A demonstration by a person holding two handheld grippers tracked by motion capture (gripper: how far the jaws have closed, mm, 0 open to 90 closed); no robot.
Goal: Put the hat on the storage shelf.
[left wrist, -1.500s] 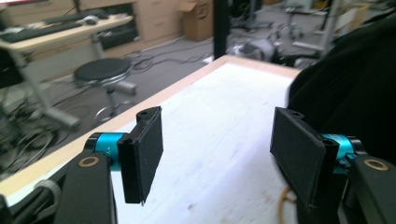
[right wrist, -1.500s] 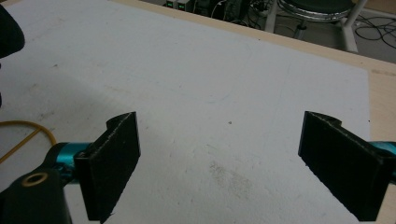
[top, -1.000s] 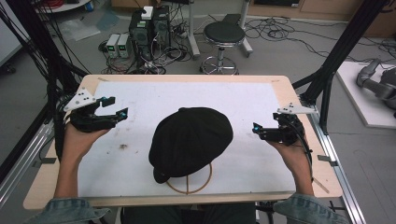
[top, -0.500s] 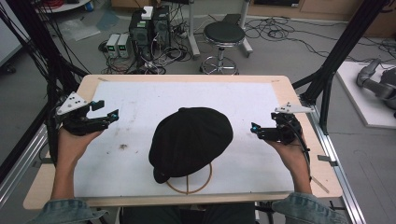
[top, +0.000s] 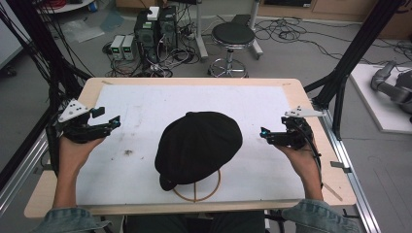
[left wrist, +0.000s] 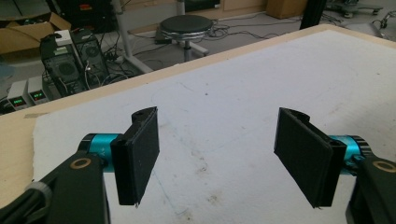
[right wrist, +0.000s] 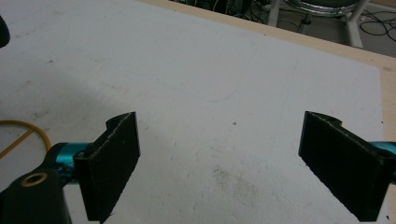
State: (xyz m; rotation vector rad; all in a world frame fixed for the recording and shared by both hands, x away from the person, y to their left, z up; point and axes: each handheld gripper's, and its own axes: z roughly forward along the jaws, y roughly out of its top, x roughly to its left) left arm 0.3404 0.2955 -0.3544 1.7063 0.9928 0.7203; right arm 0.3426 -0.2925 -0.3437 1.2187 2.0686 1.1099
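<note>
Two grippers in hand, one at each side of the surface (top: 145, 102), both clear of any object. Left gripper (top: 108, 118) sits at the left edge of the white mat (top: 204, 97), held from below by the left hand (top: 75, 150); in the left gripper view its fingers (left wrist: 140, 154) stand spread wide apart with only bare, scuffed mat between them. Right gripper (top: 264, 132) sits near the right edge, held by the right hand (top: 303, 160); in the right gripper view its fingers (right wrist: 114, 158) are likewise spread wide, nothing between them

Wooden ring (top: 214, 187) lies flat on the mat at the near edge, about centre, well apart from both grippers and roughly between them. A straight bar crosses it. Much of the ring is hidden in the high view under the person's black cap (top: 199, 143); the right arc and near arc show. A thin yellow-brown arc of it shows at the far left of the right gripper view (right wrist: 28, 128)

No containers on the surface. Mat carries dark smudges, densest left of centre (top: 127, 152)

Off the surface, on the floor beyond the far edge: a round black stool (top: 233, 35) and computer towers (top: 155, 29) amid loose cables
</note>
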